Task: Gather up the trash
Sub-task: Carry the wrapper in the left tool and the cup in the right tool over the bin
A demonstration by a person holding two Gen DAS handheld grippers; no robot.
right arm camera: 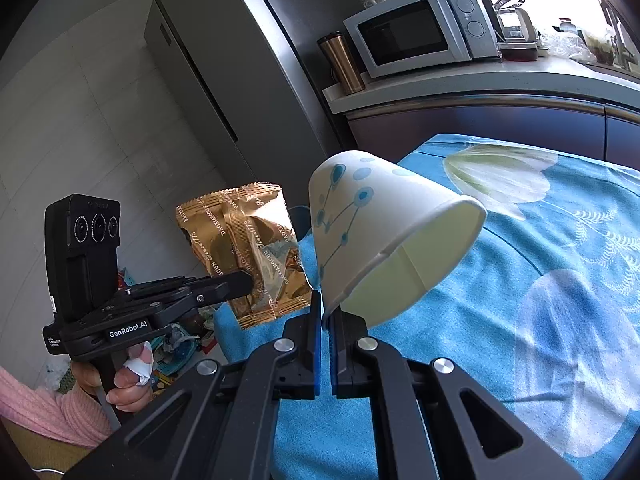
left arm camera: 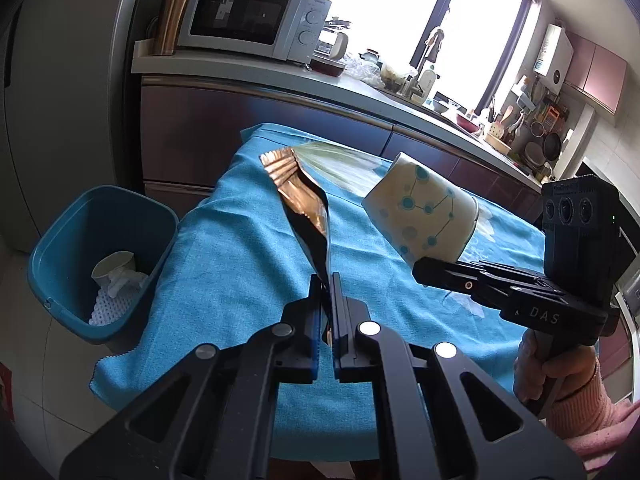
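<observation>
My left gripper (left arm camera: 326, 280) is shut on a gold snack wrapper (left arm camera: 298, 196), held edge-on above the blue tablecloth (left arm camera: 224, 264). From the right wrist view the same wrapper (right arm camera: 244, 252) hangs flat from the left gripper (right arm camera: 246, 282). My right gripper (right arm camera: 326, 306) is shut on the rim of a white paper cup (right arm camera: 380, 232) with blue dots, tilted with its mouth toward the camera. The cup (left arm camera: 424, 212) and right gripper (left arm camera: 420, 272) also show in the left wrist view. A blue trash bin (left arm camera: 96, 256) stands on the floor left of the table, holding a paper cup and white scraps.
A kitchen counter (left arm camera: 280, 76) with a microwave (left arm camera: 248, 16) and a copper tumbler (left arm camera: 172, 20) runs behind the table. A tall grey fridge (right arm camera: 208, 60) stands to the left. Clutter lies on the floor (right arm camera: 180, 344) beside the table. Hands in pink sleeves (right arm camera: 48, 404) grip both handles.
</observation>
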